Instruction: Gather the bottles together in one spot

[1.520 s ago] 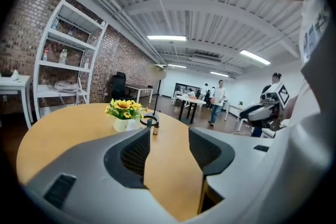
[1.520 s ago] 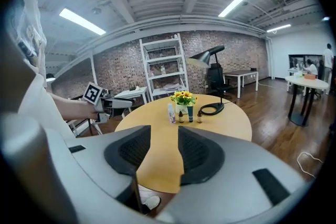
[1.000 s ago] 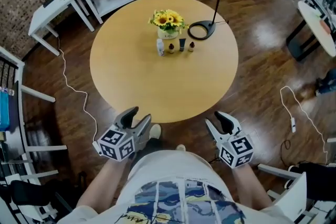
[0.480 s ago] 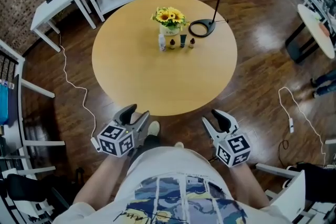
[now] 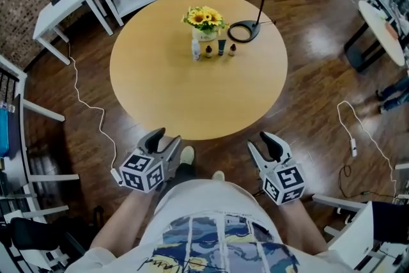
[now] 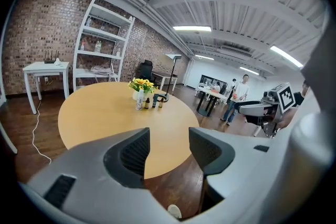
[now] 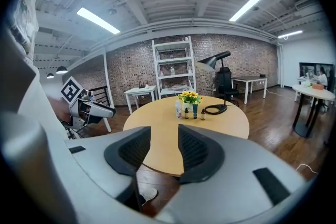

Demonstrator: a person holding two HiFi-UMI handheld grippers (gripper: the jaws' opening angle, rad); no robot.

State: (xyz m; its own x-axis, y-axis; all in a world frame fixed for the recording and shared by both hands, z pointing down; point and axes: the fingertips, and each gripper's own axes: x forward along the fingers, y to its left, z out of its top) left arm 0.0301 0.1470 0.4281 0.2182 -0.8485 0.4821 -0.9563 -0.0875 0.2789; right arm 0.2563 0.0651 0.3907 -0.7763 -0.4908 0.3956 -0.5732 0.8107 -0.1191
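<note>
Left tongs (image 5: pixel 167 136), right tongs (image 5: pixel 260 140) backed off table (image 5: pixel 192 93), open.

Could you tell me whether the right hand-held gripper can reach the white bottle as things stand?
Probably not from here. The right hand-held gripper hangs open before the table; the white bottle stands at its far side by the sunflowers. The way across looks free, only long.

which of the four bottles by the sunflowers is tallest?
The white bottle at the row's left end in the head view; the dark tube and two small brown bottles are shorter.
</note>
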